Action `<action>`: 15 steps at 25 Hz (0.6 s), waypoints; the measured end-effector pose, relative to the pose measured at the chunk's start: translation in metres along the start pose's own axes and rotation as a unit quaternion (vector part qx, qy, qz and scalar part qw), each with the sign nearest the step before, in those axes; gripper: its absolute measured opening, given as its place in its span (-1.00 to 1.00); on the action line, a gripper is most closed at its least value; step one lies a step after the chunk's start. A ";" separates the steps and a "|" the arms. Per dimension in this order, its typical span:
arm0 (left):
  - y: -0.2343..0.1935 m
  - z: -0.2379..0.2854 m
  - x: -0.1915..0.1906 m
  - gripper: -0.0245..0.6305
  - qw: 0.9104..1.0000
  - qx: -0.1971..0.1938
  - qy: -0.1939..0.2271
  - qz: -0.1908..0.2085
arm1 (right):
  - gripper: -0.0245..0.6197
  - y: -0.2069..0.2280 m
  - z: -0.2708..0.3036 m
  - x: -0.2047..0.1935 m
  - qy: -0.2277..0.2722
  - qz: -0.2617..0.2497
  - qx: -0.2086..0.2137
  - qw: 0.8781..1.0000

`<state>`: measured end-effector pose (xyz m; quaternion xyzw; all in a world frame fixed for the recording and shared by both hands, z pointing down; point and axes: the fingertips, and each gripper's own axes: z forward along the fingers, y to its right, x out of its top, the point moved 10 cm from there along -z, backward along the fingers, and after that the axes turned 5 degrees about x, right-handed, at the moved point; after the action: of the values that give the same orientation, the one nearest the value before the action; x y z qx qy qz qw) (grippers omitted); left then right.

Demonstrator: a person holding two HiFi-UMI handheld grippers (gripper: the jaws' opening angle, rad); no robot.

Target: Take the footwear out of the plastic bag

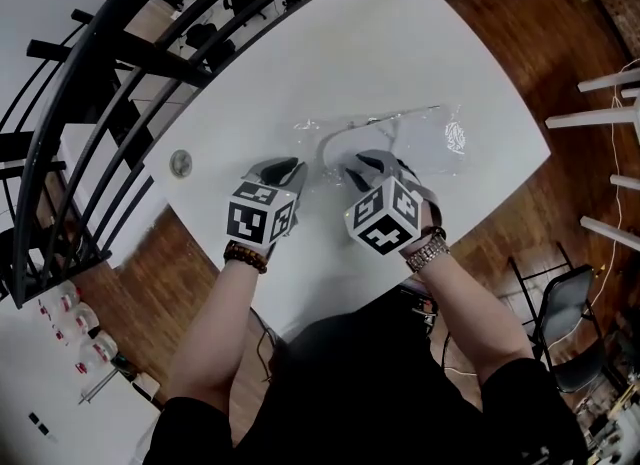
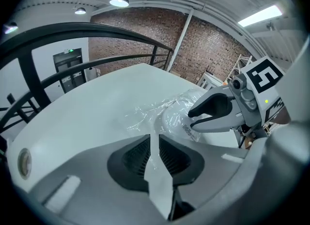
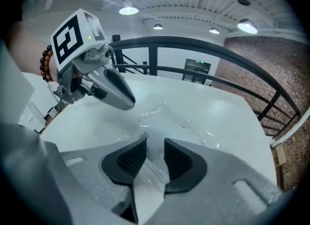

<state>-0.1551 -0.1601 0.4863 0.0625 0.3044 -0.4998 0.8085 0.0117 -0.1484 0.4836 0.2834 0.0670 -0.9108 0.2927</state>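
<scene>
We judge the task barely begun. The clear crinkled plastic bag [image 1: 425,136] lies flat on the white counter [image 1: 330,43], and the white footwear [image 2: 175,118] sits wholly inside it, a pale rounded shape under the film, just beyond both tools. Nothing has come out yet.

The left tongs [image 1: 287,167] are closed on a strip of the bag's film at its near edge; in the left gripper view the plastic runs straight up between the ribbed pads, which pinch it. The right tongs [image 1: 364,164] stand apart, just beside the left ones. A fold of the same film lies in the gap between the right pads, but we see daylight on either side of it, so we take it as not gripped.

What is left, as we read it: get the bag's mouth open, reach or shake the footwear free, and set it on the counter clear of the plastic.

Counting: one plastic bag, two tongs, and one small round disc [image 1: 180,163] set in the counter near its left edge. Of the footwear we make out one white form. Whether a second piece lies under or beside it we cannot tell through the creased film.
</scene>
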 end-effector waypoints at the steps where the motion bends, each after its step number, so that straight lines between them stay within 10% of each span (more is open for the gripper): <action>1: 0.000 0.000 0.001 -0.71 1.000 0.001 0.000 0.001 | -0.69 0.000 -0.001 -0.001 0.001 -0.002 -0.005 1.000; 8: -0.003 0.003 0.001 -0.70 1.000 0.004 -0.008 0.003 | -0.95 -0.001 -0.012 -0.003 0.023 -0.002 -0.016 1.000; 11: -0.003 0.003 0.000 -0.70 1.000 0.005 -0.009 0.004 | -0.50 -0.002 -0.004 -0.002 0.010 0.004 0.008 1.000; 15: -0.003 0.001 0.001 -0.70 1.000 0.007 -0.011 0.007 | -0.51 -0.002 0.003 -0.002 -0.007 0.002 0.008 1.000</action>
<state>-0.1567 -0.1631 0.4875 0.0644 0.2915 -0.4964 0.8152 0.0108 -0.1468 0.4871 0.2791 0.0570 -0.9127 0.2930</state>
